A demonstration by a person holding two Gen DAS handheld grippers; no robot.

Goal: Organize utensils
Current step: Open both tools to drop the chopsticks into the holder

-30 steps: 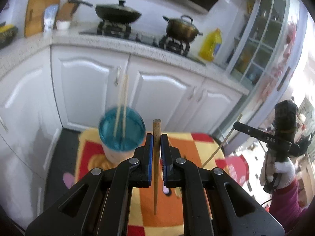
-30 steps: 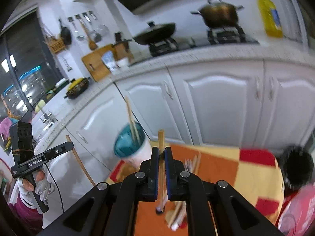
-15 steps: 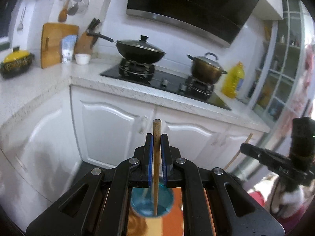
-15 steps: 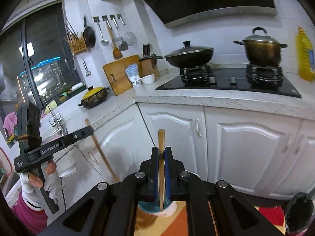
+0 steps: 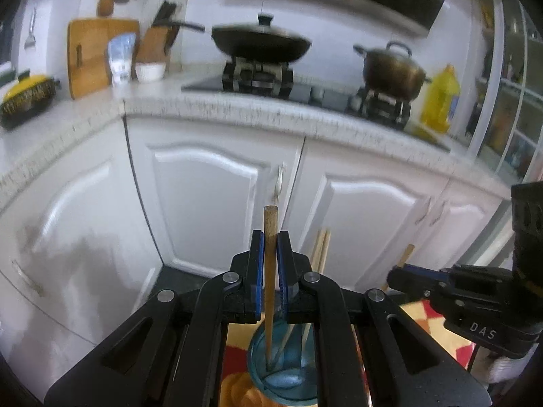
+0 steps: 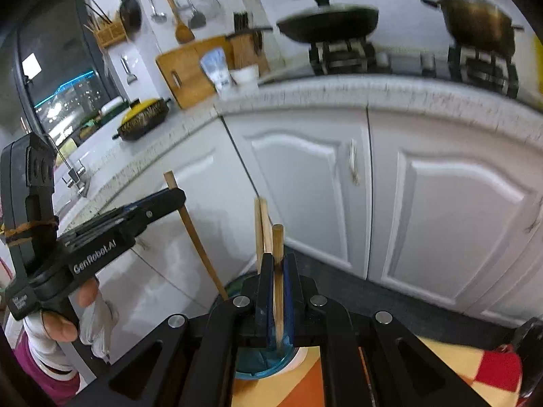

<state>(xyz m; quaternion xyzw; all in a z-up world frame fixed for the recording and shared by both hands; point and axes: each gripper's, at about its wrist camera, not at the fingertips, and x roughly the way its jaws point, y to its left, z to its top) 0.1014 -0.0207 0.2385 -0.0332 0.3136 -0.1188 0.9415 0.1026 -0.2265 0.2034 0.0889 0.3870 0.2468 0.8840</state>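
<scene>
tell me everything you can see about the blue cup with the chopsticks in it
The blue cup is a round, see-through teal holder, open at the top, with a white band low on its outside in the right wrist view. It stands upright on an orange, yellow and red checked cloth. Two pale chopsticks lean inside it. The tip of the brown chopstick held by the left gripper reaches down into its mouth. Much of it is hidden behind the grippers.
</scene>
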